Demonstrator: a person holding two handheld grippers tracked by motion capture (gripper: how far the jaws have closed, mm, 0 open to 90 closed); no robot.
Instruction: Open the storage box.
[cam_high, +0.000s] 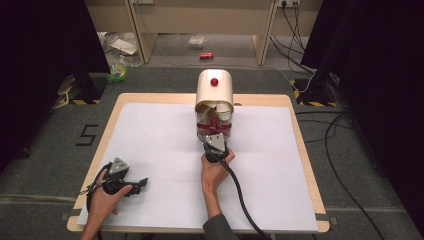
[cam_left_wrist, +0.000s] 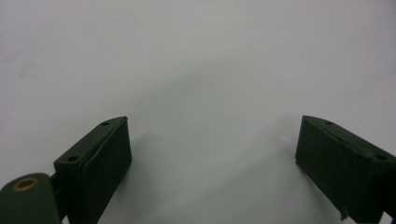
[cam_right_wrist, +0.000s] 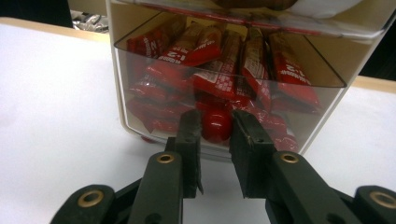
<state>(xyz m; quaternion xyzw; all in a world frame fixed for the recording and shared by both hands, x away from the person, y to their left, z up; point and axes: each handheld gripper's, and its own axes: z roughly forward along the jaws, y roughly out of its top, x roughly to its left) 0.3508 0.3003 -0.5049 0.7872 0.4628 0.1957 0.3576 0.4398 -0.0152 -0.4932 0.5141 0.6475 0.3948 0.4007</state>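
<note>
A cream box-shaped dispenser (cam_high: 215, 90) with a red button (cam_high: 214, 81) on top stands at the far middle of the table. Its clear front drawer (cam_right_wrist: 322, 100) holds several red snack packets (cam_right_wrist: 219, 56). A round red knob (cam_right_wrist: 215, 125) sits low on the drawer front. My right gripper (cam_right_wrist: 216, 128) has one pad against each side of that knob and is shut on it; in the high view this right gripper (cam_high: 214, 136) meets the dispenser's front. My left gripper (cam_high: 142, 182) rests near the table's front left, open, its jaws wide over bare white sheet (cam_left_wrist: 212, 154).
A white sheet (cam_high: 160, 140) covers the wooden table (cam_high: 112, 112). Beyond the table lie floor clutter, a small red item (cam_high: 206, 56) and wooden furniture legs. Cables (cam_high: 330, 145) run over the floor on the right. Black curtains hang on both sides.
</note>
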